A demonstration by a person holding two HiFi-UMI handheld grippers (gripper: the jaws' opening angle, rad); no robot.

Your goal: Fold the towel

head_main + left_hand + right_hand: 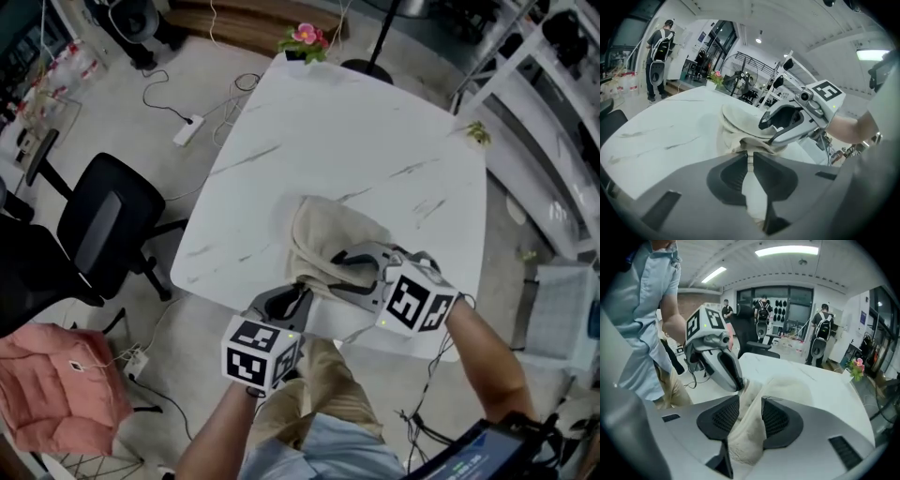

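1. We see the towel (323, 234) bunched close to the table's (375, 131) near edge. Open tabletop stretches beyond it, and a chair (103, 225) stands off the left side.
2. The heap's long side runs away from us, toward the table's middle.
3. Both forearms (487, 356) reach in over the near edge, tilted down. Our left gripper (292, 298) pinches a thin fold, and our right gripper (354, 267) clamps a thicker bunch just beside it.
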